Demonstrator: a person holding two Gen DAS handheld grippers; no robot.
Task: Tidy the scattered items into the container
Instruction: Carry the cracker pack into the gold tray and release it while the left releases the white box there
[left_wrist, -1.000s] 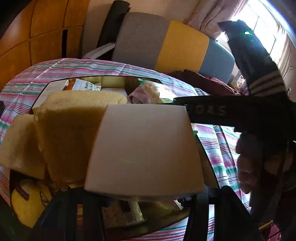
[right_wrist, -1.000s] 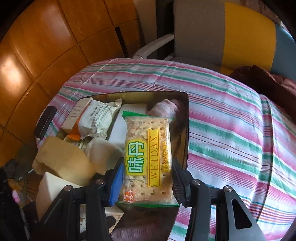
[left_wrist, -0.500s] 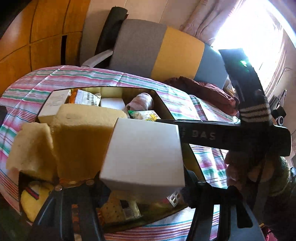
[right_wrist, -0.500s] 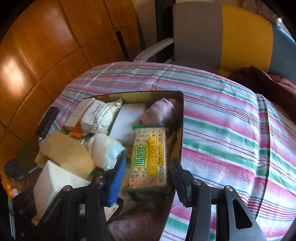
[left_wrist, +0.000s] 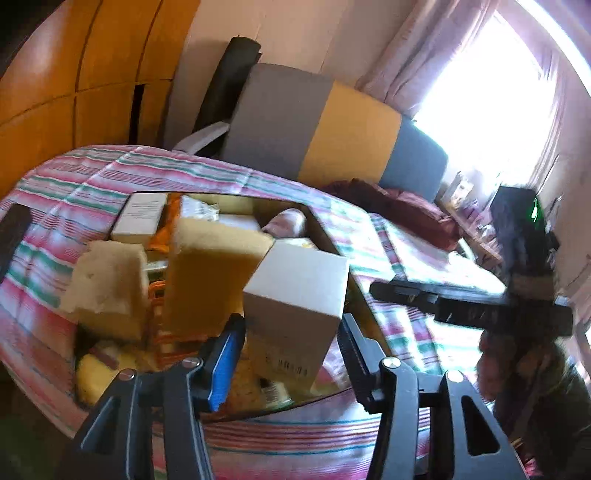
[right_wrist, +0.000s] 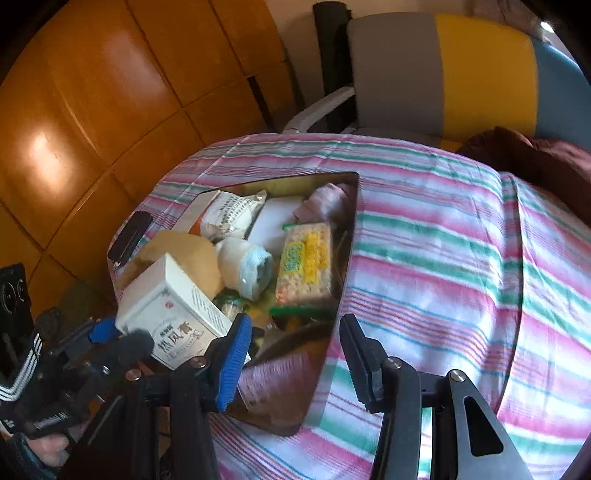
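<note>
A shiny metal tin (right_wrist: 351, 229) on the striped bedspread holds several items. A white box (left_wrist: 295, 306) stands tilted at the near end, with small gaps between it and the fingers of my left gripper (left_wrist: 290, 354), which is open. That box (right_wrist: 170, 317) leans on yellow sponges (left_wrist: 210, 273). A green and yellow cracker packet (right_wrist: 306, 266) lies flat along the tin's right wall. My right gripper (right_wrist: 291, 354) hangs open and empty over the tin's near corner. It shows in the left wrist view as a dark bar (left_wrist: 469, 306) held by a hand.
Also in the tin are a pink cloth roll (right_wrist: 328, 199), a white roll with a blue end (right_wrist: 247, 269) and a printed packet (right_wrist: 229, 214). A black flat device (right_wrist: 129, 236) lies left of the tin. A grey and yellow chair (right_wrist: 443, 74) stands behind, a maroon garment (left_wrist: 388, 206) at right.
The right gripper let go of the cracker packet, which now lies in the tin, and pulled back. The left gripper opened off the white box and backed away from it.
</note>
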